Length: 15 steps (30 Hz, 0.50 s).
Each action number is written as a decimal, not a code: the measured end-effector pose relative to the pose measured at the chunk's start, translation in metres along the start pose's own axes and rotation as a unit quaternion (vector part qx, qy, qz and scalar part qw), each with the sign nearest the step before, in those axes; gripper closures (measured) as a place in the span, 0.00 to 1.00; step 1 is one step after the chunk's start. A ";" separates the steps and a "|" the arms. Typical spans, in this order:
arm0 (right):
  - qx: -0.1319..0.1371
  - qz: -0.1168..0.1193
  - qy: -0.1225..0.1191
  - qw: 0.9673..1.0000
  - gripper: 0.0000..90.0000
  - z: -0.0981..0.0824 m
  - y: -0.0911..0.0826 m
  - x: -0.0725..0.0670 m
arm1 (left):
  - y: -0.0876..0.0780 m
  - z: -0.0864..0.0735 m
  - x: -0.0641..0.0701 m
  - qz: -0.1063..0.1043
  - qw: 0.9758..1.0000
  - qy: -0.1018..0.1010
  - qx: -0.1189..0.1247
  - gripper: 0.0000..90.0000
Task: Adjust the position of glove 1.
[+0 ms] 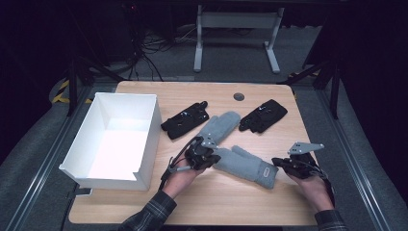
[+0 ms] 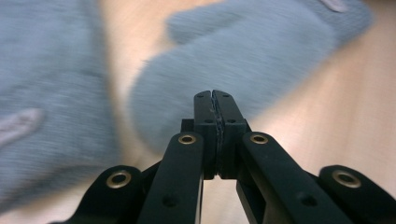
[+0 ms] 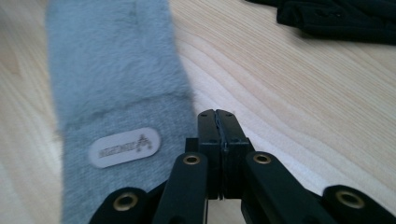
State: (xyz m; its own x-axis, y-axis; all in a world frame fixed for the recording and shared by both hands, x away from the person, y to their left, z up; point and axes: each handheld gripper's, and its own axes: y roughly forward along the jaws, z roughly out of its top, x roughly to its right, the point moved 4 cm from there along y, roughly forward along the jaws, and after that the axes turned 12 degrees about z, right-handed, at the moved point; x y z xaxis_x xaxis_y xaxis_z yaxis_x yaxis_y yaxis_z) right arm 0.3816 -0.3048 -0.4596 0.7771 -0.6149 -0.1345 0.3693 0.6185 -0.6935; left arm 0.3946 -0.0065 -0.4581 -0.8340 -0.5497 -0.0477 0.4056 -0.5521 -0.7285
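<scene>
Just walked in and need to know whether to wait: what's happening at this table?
A person holds a claw in each hand over a wooden table. The left claw hovers where two grey mittens meet; the right claw sits by the nearer mitten's cuff. Both are shut, holding nothing. Two black gloves lie farther back, and the white box holds nothing.

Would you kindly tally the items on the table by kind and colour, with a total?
Grey mittens: 2, one farther back, one nearer the person.
Black gloves: 2, one beside the box, one toward the right.
White box: 1.
Total: 5.
</scene>
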 end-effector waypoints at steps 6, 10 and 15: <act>-0.018 0.013 0.002 1.000 1.00 0.002 0.015 0.011 | 0.012 -0.010 0.015 -0.020 0.999 0.011 -0.031 0.99; -0.030 0.020 -0.005 0.999 1.00 0.001 0.019 0.007 | 0.023 -0.011 0.015 -0.019 0.999 0.007 -0.037 0.99; -0.037 0.041 -0.014 0.998 1.00 -0.001 0.020 -0.002 | 0.029 -0.010 0.012 -0.017 0.999 0.003 -0.039 0.99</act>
State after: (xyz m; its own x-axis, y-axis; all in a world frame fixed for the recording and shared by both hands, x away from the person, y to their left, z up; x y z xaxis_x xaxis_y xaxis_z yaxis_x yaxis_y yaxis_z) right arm 0.3874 -0.2916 -0.4740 0.8170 -0.5497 -0.1745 0.2663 0.6279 -0.7313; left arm 0.3927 -0.0229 -0.4863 -0.8488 -0.5281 -0.0254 0.3464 -0.5191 -0.7814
